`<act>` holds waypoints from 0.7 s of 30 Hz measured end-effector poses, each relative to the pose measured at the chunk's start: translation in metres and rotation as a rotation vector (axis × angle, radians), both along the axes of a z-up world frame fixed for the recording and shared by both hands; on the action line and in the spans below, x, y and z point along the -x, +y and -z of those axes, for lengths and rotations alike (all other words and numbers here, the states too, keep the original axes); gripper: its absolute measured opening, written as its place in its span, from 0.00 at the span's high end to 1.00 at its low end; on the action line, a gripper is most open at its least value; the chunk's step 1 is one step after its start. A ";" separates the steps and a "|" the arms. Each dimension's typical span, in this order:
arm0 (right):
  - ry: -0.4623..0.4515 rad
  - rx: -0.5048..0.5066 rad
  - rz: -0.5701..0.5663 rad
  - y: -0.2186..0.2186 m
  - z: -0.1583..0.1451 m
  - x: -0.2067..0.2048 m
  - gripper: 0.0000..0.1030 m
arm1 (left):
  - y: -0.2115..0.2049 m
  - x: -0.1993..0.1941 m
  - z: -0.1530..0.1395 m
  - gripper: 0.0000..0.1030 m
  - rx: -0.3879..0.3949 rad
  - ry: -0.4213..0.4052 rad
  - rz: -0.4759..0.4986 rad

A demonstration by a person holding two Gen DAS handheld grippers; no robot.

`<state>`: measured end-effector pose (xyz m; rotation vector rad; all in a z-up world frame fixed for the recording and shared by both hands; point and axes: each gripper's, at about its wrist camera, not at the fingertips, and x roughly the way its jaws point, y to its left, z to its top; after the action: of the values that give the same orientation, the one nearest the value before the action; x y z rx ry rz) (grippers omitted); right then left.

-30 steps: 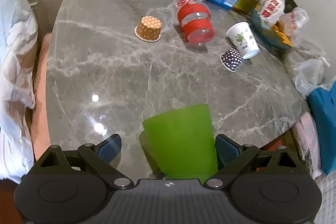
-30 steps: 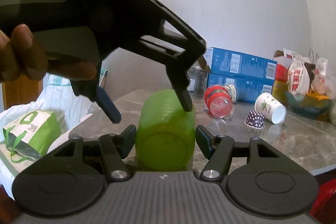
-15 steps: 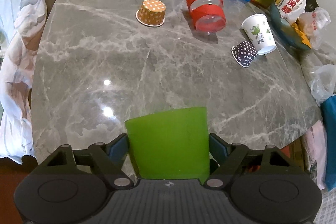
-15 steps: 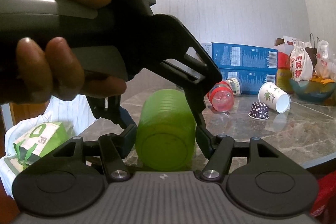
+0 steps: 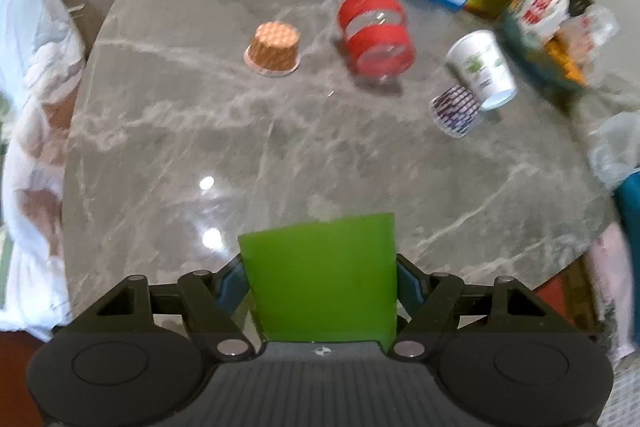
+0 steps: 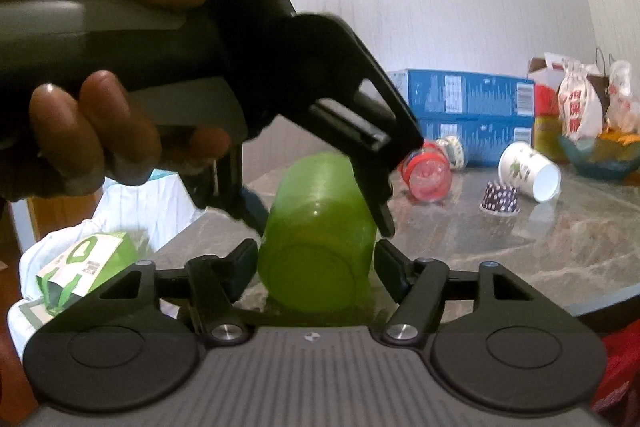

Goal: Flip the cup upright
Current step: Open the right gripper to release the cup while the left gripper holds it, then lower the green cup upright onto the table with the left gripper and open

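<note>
Gripped from above across its sides by the left gripper (image 5: pixel 319 277), green cup (image 6: pixel 318 231) on its side at the near table (image 5: pixel 280 147) edge, ready for righting; right gripper (image 6: pixel 316 259) unclenched astride its base; beyond, 4 toppled cups.

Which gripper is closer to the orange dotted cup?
Left, I think. The left gripper faces the orange dotted cup across open table while gripping the green cup. The right gripper sits behind the green cup's base, so farther back.

Cup-strewn marble table (image 5: pixel 320 155)
</note>
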<state>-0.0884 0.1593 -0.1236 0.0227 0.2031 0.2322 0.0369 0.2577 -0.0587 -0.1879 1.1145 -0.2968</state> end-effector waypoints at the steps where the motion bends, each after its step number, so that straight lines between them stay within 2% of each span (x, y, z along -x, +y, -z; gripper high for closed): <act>1: 0.003 -0.002 0.001 -0.002 0.000 0.001 0.20 | 0.002 0.000 -0.001 0.26 0.022 -0.015 0.010; 4: -0.008 -0.020 0.014 -0.013 -0.006 0.009 0.05 | 0.005 0.007 -0.009 0.26 0.058 -0.128 0.053; 5: -0.010 -0.033 0.019 -0.018 -0.008 0.012 0.01 | 0.005 0.011 -0.013 0.26 0.062 -0.203 0.078; 9: 0.022 -0.101 0.047 -0.047 -0.019 0.014 0.01 | 0.006 0.028 -0.024 0.27 0.098 -0.463 0.156; 12: 0.023 -0.143 0.092 -0.069 -0.026 0.020 0.01 | 0.002 0.040 -0.025 0.27 0.085 -0.626 0.215; 17: 0.032 -0.165 0.198 -0.095 -0.032 0.031 0.01 | -0.023 0.055 -0.019 0.27 -0.028 -0.808 0.278; 21: 0.046 -0.155 0.260 -0.104 -0.033 0.037 0.01 | -0.037 0.058 -0.014 0.27 -0.083 -0.858 0.288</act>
<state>-0.1255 0.0558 -0.0908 0.2071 0.2249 -0.0127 -0.0216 0.2210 -0.0445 0.1724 0.2947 -0.5240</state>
